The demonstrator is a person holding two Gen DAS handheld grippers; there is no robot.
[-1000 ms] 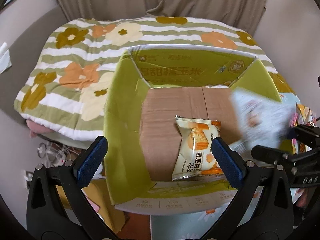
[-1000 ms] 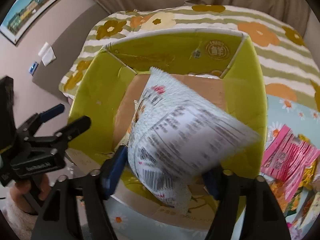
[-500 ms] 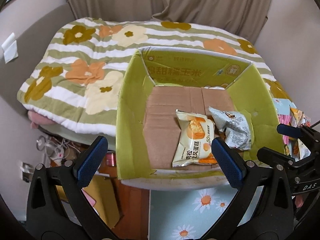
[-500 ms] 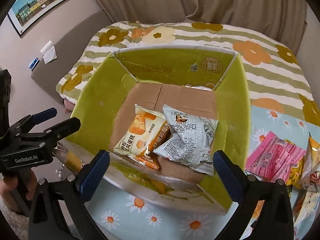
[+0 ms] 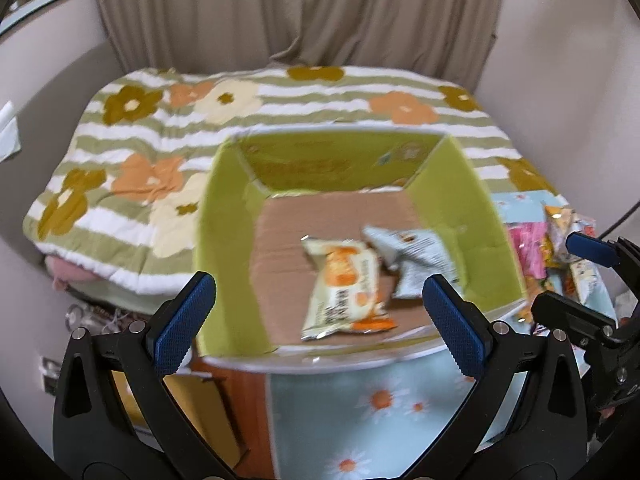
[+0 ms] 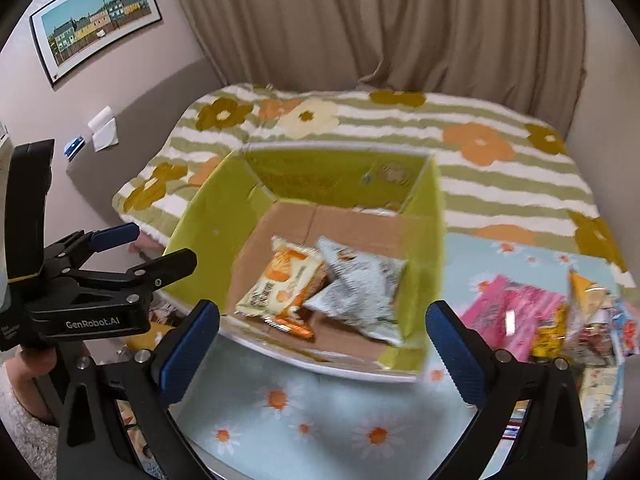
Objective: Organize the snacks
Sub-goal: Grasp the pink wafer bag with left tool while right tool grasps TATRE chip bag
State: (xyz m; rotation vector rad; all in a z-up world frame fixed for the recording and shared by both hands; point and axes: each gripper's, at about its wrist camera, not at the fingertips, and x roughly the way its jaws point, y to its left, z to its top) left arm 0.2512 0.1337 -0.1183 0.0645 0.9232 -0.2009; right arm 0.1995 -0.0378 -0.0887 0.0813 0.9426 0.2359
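An open green cardboard box (image 5: pixel 224 240) (image 6: pixel 200 236) stands on the table's far edge, against a bed. On its brown floor lie two snack packs side by side: a cream-and-orange cake pack (image 5: pixel 344 292) (image 6: pixel 280 284) and a silver-grey bag (image 5: pixel 420 260) (image 6: pixel 360 292) to its right. My left gripper (image 5: pixel 320 320) hangs open and empty above the box's near rim. Held open and empty too, my right gripper (image 6: pixel 324 344) is above the near rim; it also shows in the left wrist view (image 5: pixel 576 276). The left gripper appears in the right wrist view (image 6: pixel 136 248).
A pile of loose snack packs, pink (image 6: pixel 516 304) and yellow (image 6: pixel 548 332) among them, lies on the daisy-print tablecloth (image 6: pixel 320 420) right of the box. Behind is a bed with a striped flower quilt (image 5: pixel 160 120). Left of the table there is clutter on the floor (image 5: pixel 92 316).
The silver-grey bag left my right gripper and dropped into the box beside the cake pack. The right jaws went wide. Both grippers rose and drew back from the box.
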